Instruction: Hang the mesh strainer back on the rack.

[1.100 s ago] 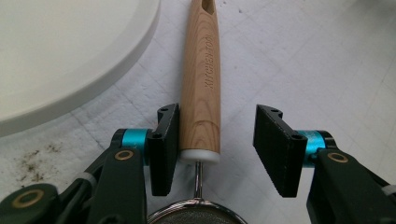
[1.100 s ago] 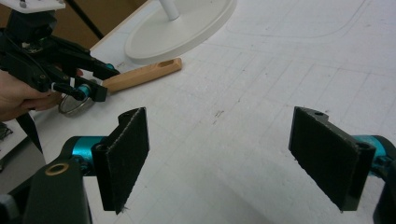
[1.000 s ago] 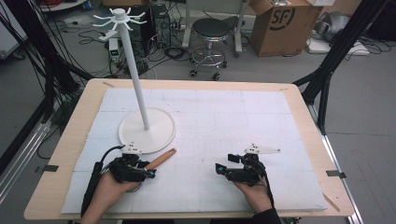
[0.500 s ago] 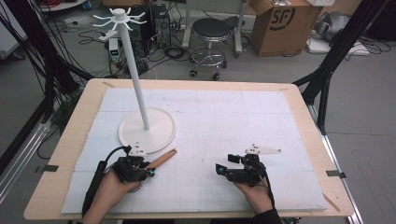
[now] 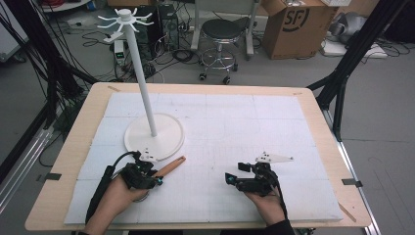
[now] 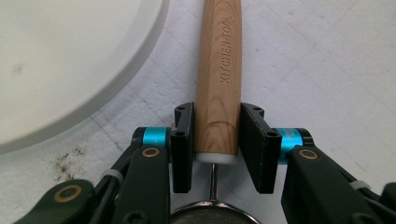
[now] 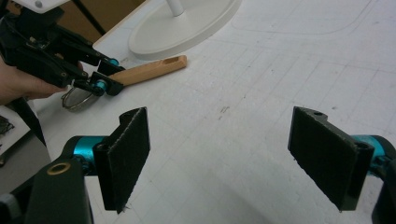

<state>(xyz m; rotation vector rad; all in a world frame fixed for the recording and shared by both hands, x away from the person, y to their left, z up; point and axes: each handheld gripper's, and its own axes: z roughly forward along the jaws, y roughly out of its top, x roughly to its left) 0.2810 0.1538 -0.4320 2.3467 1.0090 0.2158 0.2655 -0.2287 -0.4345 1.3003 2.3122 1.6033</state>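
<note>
Plainly, worktop (image 5: pixel 313 112): I see a wooden-edged board under a white gridded mat, everything laid near my side so both hands reach it without stretching.
Rack (image 5: pixel 147 98): a white pole on a round base with hook arms at the top stands upright at the left of the mat; I judge it is the place where the utensil is meant to hang, which is why it sits just beyond the left hand.
Rack base (image 6: pixel 70 60): its rim curves just beside the handle in the left gripper view, near it but apart.
Strainer handle (image 6: pixel 218 79): a wooden handle stamped KITCHEN TOOL lies flat on the mat, its slotted free end pointing toward the rack; the wire stem and the metal rim (image 7: pixel 77 100) of the bowl sit at my end, under the gripper.
Left tongs (image 6: pixel 217 135): they have just been closing and now pinch the handle at its white ferrule, pads pressed on both sides; I take the low grip as leaving the slotted end free for a hook.
Right tongs (image 7: pixel 229 158): spread wide over bare mat, nothing between them, parked well apart from the handle, waiting, I judge.
Step in hand: the grip looks made; the lift not yet.
</note>
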